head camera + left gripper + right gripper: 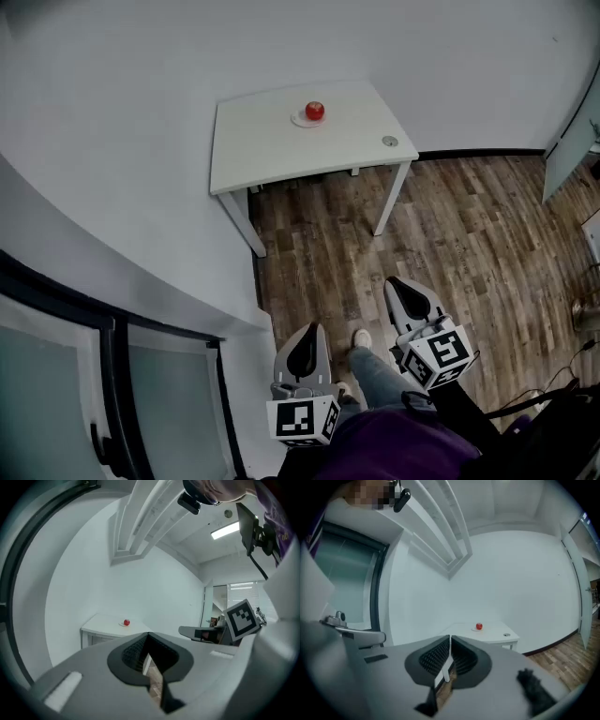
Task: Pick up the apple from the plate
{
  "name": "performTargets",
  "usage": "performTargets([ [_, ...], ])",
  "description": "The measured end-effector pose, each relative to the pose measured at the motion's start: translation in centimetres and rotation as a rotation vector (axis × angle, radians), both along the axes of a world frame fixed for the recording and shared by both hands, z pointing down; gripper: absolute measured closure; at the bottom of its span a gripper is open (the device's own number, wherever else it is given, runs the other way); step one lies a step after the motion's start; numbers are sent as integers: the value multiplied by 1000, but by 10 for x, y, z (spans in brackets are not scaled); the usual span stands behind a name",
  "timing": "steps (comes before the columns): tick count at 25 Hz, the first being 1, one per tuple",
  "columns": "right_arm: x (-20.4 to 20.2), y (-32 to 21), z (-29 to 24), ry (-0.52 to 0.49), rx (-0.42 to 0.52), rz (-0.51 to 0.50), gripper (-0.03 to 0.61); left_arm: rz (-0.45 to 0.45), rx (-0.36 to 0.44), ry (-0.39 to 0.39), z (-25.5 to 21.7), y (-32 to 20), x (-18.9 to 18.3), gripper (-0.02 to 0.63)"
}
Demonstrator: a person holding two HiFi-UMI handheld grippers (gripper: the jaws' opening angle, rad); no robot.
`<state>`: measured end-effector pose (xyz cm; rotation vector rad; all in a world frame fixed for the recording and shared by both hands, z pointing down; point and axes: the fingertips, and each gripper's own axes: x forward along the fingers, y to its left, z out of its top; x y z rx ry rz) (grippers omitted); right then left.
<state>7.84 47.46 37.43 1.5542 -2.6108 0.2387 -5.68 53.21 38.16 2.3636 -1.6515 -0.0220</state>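
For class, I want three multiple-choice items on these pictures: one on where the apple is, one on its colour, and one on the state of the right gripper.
1. Where is the apple?
A. In a basket
B. On the plate on the white table
C. On a shelf

2. What colour is the apple?
A. Green
B. Yellow
C. Red

3. How does the right gripper stand?
A. Shut, with nothing between its jaws
B. Jaws wide apart
C. Shut on the apple

Answers:
1. B: the head view shows the apple on the plate, on the tabletop.
2. C: it shows red in all three views.
3. A: the right gripper view shows the jaws together, and the apple is far off on the table.
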Motion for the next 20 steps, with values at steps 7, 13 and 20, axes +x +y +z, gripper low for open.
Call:
performTargets([
  [7,13,-68,3,-7,9,-5,568,-15,11,-8,1,-65,6,609],
  [13,29,-150,-4,-13,15,-15,568,-59,13,-8,-7,-144,18,609],
  [20,63,-229,-8,-15,27,-3,567,-89,21,8,-12,-222,41,609],
])
